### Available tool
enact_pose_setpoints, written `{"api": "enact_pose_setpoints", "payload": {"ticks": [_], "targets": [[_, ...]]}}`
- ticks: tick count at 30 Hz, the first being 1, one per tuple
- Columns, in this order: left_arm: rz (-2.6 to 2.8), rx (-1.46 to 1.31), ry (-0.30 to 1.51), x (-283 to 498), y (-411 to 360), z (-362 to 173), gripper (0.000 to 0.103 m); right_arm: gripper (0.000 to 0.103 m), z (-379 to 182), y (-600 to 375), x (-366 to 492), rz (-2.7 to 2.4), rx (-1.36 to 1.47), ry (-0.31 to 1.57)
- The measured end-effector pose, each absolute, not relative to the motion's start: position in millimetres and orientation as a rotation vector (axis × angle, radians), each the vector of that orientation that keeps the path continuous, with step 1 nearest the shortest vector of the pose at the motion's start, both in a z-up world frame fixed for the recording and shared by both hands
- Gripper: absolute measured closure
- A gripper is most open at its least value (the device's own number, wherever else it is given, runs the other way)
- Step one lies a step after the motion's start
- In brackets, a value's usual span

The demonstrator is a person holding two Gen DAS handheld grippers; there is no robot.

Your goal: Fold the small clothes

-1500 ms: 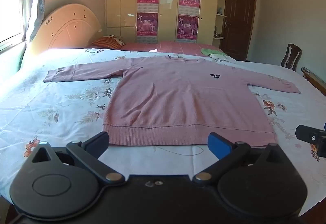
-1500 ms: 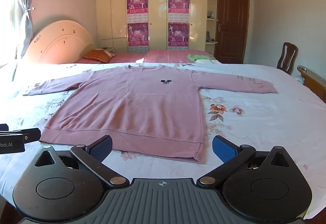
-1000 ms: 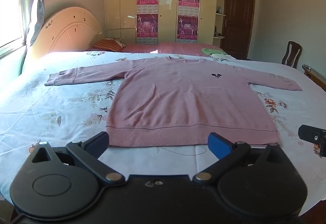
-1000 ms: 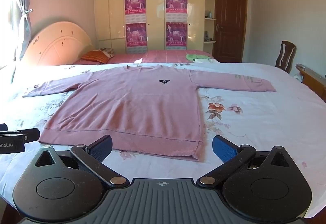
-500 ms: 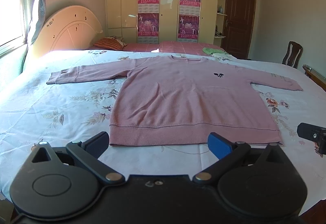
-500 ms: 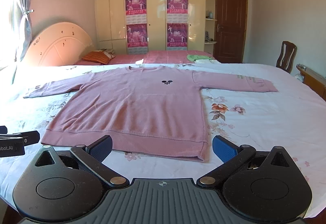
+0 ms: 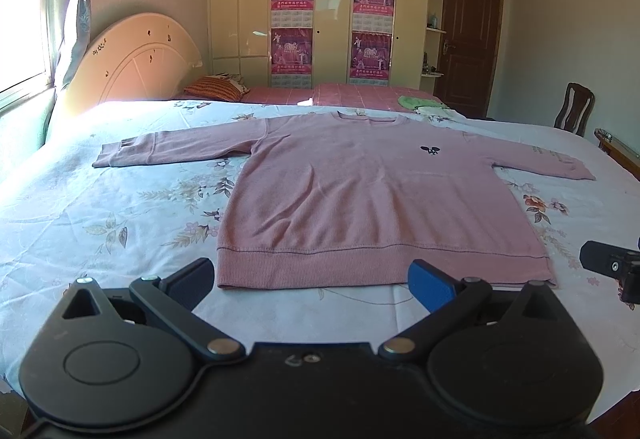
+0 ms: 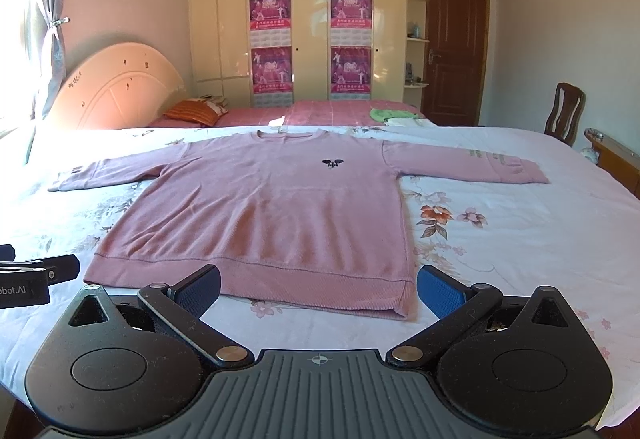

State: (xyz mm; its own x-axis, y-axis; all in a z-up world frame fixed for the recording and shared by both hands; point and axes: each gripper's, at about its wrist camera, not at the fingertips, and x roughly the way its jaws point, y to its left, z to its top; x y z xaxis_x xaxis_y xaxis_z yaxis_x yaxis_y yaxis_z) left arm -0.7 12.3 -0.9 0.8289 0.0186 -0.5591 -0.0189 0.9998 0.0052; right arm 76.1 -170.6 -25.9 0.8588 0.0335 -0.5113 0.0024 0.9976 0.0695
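The pink sweater (image 7: 372, 199) lies flat and face up on the flowered bedsheet (image 7: 100, 215), both sleeves spread out. No fold is made yet; this looks like the approach step. The left gripper (image 7: 312, 277) and the right gripper (image 8: 318, 289) both hang just before the sweater's hem, fingers wide apart and empty. Next, each probably must pinch a hem corner or a sleeve.

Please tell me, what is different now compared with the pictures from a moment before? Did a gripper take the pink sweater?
Almost nothing changed. Both views only drifted slightly. The left gripper and right gripper stay open and empty, short of the hem. The pink sweater stays flat on the floral bedsheet, sleeves spread, not yet folded.
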Motion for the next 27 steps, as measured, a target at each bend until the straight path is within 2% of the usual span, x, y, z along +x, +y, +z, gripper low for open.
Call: {"api": "enact_pose_setpoints", "payload": {"ticks": [27], "targets": [[0.016,0.004,0.59,-2.8,8.4,1.8,0.0,0.0,-25.9,-172.3,74.9,0.016,0.067,0.535]]}}
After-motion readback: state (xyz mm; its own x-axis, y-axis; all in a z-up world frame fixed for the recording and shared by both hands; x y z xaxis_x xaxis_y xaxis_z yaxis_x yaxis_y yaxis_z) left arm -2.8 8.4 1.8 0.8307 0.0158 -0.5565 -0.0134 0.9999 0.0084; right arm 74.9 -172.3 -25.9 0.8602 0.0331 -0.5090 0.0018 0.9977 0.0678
